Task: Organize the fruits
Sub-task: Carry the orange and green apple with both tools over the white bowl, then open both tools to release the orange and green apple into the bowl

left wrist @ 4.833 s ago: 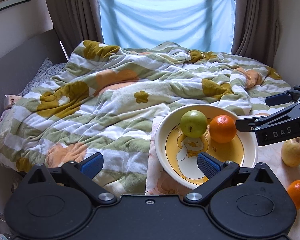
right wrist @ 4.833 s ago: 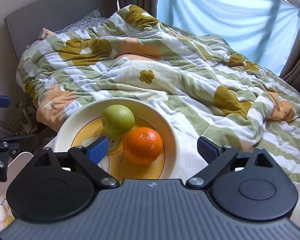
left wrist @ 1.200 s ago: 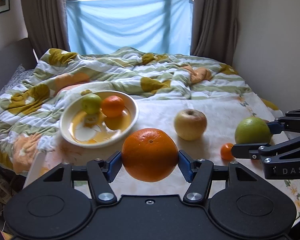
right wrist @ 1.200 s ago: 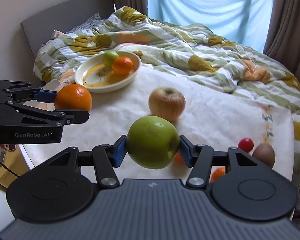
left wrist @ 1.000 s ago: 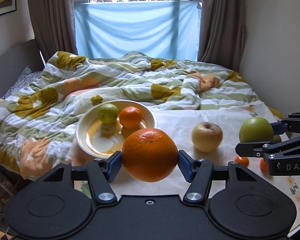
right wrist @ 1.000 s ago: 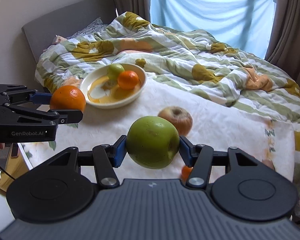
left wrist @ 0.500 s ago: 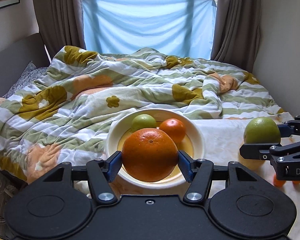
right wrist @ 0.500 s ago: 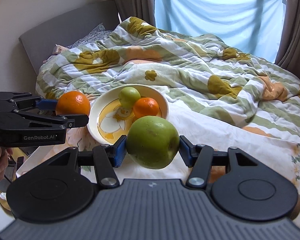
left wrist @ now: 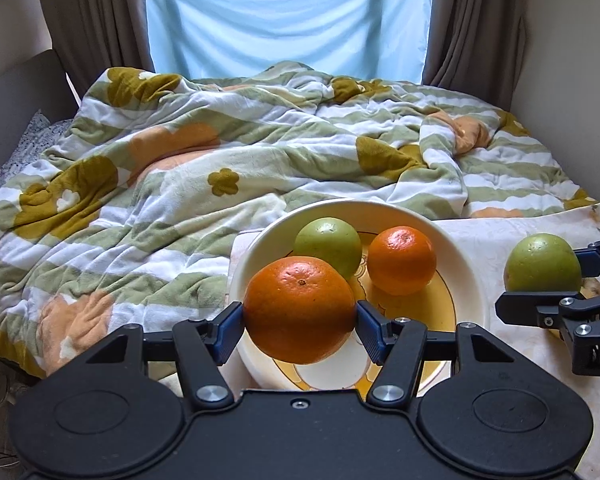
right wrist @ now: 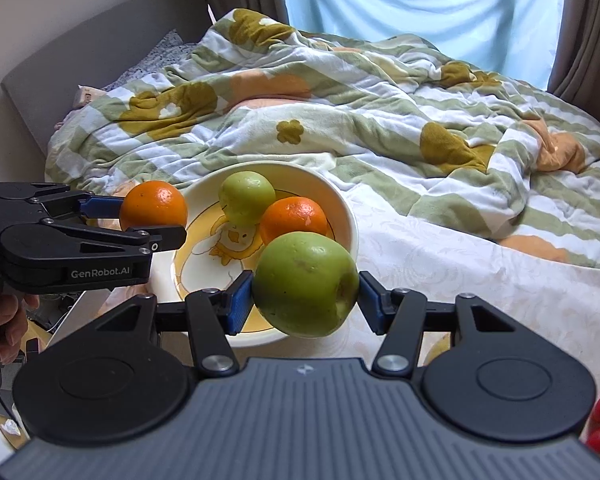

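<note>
Left wrist view: the left hand-held gripper (left wrist: 300,326) clamps one large orange (left wrist: 299,310) above the bowl (left wrist: 466,280), which holds two fruits ahead: one green apple (left wrist: 327,246), one small orange (left wrist: 402,260). The right hand-held gripper (right wrist: 306,296) clamps a second green apple (right wrist: 305,284).

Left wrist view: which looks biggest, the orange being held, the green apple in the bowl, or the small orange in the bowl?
1. Held orange, largest, though it is nearest the camera.
2. Green apple in the bowl and small orange in the bowl look about alike.
</note>
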Action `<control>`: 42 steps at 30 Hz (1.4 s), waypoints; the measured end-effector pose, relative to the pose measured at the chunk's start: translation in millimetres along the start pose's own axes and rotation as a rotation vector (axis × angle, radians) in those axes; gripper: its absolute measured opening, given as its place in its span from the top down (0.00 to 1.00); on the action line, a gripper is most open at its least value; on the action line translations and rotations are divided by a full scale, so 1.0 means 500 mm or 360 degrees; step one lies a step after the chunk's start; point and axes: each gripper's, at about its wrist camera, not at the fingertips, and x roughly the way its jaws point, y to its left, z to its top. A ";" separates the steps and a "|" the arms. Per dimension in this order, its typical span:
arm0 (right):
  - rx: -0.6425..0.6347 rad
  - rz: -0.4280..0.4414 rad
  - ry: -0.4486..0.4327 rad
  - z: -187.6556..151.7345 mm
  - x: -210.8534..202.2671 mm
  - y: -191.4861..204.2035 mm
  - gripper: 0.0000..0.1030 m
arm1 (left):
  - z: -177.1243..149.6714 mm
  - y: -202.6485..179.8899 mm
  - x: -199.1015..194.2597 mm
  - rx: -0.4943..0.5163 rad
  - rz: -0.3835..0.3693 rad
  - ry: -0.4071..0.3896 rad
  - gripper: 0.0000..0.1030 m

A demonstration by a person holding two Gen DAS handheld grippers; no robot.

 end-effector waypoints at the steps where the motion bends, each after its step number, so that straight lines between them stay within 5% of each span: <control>1: 0.0005 -0.0007 0.0009 0.001 0.005 -0.001 0.32 | 0.002 -0.001 0.008 0.0011 0.0001 0.0005 0.38; 15: 0.0020 -0.0059 0.0037 0.010 0.032 -0.002 0.32 | -0.004 -0.006 0.069 0.0141 0.0029 0.0016 0.36; 17: 0.0018 -0.0059 0.0036 0.010 0.032 -0.002 0.32 | -0.002 -0.006 0.057 0.0145 0.0026 -0.0033 0.06; 18: 0.0018 -0.0059 0.0034 0.011 0.031 -0.001 0.32 | 0.000 -0.008 0.047 0.0143 0.0027 -0.0071 0.00; 42: 0.0005 -0.0114 0.0055 0.008 0.084 0.050 0.32 | -0.082 0.037 -0.081 0.0017 0.0135 -0.0141 0.00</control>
